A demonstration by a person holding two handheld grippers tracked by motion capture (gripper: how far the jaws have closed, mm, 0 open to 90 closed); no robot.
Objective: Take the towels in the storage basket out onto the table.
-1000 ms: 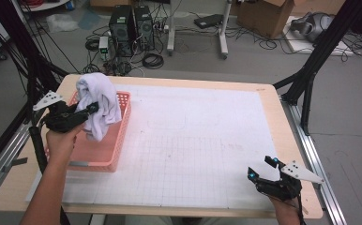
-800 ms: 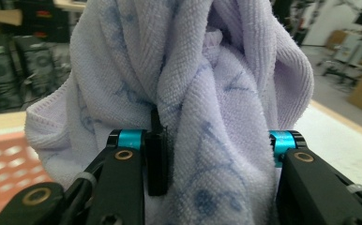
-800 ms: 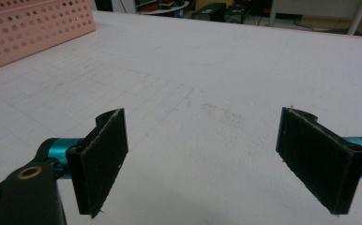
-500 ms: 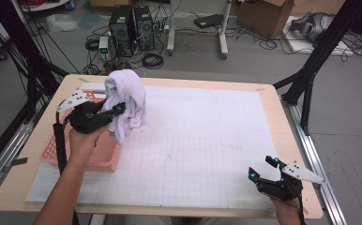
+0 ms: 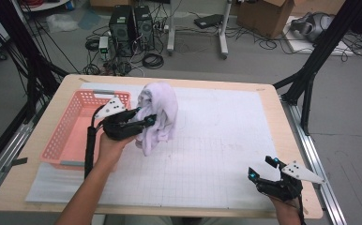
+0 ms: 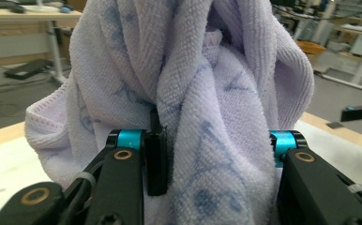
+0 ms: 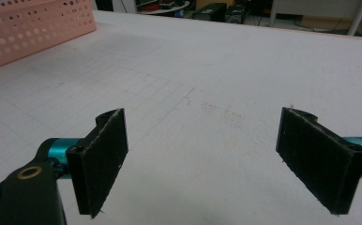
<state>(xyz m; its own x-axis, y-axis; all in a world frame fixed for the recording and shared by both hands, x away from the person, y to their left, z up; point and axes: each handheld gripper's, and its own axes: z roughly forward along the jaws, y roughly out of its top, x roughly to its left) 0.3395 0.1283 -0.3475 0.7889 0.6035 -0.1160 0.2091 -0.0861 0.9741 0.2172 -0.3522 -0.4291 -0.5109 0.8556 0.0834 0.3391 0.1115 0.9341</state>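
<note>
High view: the bench (image 5: pixel 263 140) takes up most of the frame, a pale wooden top under a white gridded mat (image 5: pixel 216 154) that covers nearly all of it. At the middle left of the frame a pink perforated basket (image 5: pixel 71 131) sits on the mat's left end; what shows of its inside looks empty, though the arm and tool hide part of it. Just right of the basket, left of the frame's centre, a pale lilac towel (image 5: pixel 158 115) hangs in a bunched, drooping bundle clear of the basket's right wall, its lower folds close over the mat (whether they touch it I cannot tell).

The left gripper (image 5: pixel 144 123) has the towel. In the left gripper view the cloth (image 6: pixel 193 108) is packed between the fingers (image 6: pixel 156 159), which are clenched on a thick fold of it. The right gripper (image 5: pixel 266 174) rests at the lower right of the high view, well apart from the towel; in the right gripper view its fingers (image 7: pixel 101 157) stand wide apart with nothing but bare mat between them.

The step in hand looks like carrying the towel out of the basket toward the open mat. The next move probably calls for lowering it onto the clear centre and bringing the free gripper across to catch an edge, since the cloth is too bunched for one tool to spread.
</note>
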